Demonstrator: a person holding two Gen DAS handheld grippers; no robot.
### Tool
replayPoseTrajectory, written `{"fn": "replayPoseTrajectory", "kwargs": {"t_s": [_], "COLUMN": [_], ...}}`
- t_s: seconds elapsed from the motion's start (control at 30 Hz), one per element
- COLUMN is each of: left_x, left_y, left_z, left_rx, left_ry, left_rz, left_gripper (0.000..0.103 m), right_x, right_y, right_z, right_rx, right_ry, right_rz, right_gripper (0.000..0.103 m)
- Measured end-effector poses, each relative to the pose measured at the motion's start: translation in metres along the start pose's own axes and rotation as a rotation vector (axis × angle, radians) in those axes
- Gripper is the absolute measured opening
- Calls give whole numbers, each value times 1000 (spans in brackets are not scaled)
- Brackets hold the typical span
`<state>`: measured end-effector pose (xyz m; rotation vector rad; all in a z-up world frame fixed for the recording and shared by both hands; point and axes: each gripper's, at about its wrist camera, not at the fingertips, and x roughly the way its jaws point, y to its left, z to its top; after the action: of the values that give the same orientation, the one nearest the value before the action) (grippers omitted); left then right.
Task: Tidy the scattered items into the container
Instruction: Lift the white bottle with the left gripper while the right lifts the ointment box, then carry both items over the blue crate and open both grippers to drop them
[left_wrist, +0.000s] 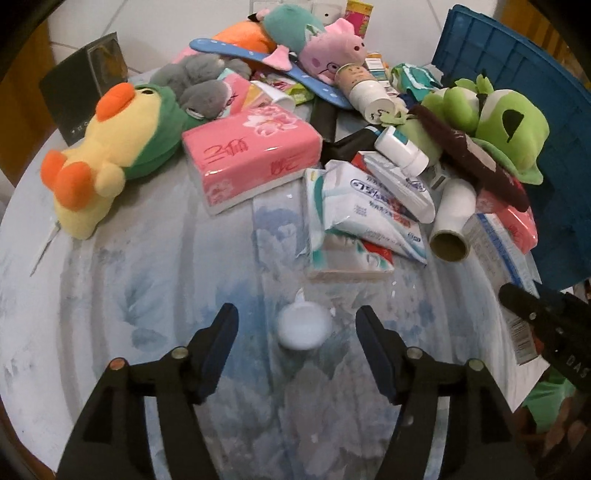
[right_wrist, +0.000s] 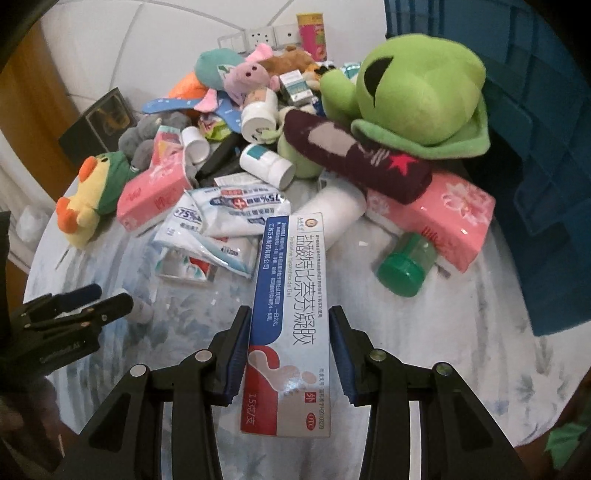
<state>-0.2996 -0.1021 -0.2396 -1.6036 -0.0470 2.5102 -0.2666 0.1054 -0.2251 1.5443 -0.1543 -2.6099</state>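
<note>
Both grippers angled downward | left gripper (left_wrist: 297, 325) spread over white bottle (left_wrist: 304, 328) | right gripper (right_wrist: 290, 325) clamps medicine box (right_wrist: 291, 314)

We have the left gripper (left_wrist: 297, 332) angled steeply down, its two dark fingers (left_wrist: 221, 332) spread wide apart with nothing pressed between the pads. Our right gripper (right_wrist: 290, 332) tilts down the same way, jaws drawn in tight, both blue-edged pads clamped on the sides of a long box (right_wrist: 291, 321) that sticks out forward past the fingertips. From the right wrist view, we see the left gripper low at the left edge.
</note>
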Motion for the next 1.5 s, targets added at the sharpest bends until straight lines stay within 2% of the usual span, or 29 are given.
{"fn": "replayPoseTrajectory", "kwargs": {"t_s": [0.17,0.2,0.23,0.27,0.4,0.67,1.07,1.27,1.4,1.5], "left_x": [-1,-1,-2,-2,-13,-61,-138,-178,-202,-219], "left_y": [-2,-2,-2,-2,-3,-9,-38,-81,-130,-178], "left_z": [-16,-19,-21,-23,-25,-11,42,71,94,110], "left_rx": [22,26,27,27,36,62,118,149,178,198], "left_ry": [19,20,22,26,9,-106,-310,-423,-500,-564], "left_rz": [62,74,76,73,78,60,8,-28,-48,-57], "left_gripper": [63,56,33,27,27,27,27,27,27,27], "right_x": [8,9,10,10,11,-21,-119,-175,-216,-248], "right_y": [-2,-2,-1,-1,3,16,36,18,-14,-53], "right_z": [2,2,2,2,1,14,53,77,95,107], "right_rx": [-11,-13,-17,-20,-29,-55,-107,-118,-108,-103], "right_ry": [15,16,19,22,26,-49,-257,-380,-479,-555], "right_rz": [16,18,19,22,35,40,-6,-49,-73,-88], "right_gripper": [41,41,41,41,41,40,40,40,40,40]}}
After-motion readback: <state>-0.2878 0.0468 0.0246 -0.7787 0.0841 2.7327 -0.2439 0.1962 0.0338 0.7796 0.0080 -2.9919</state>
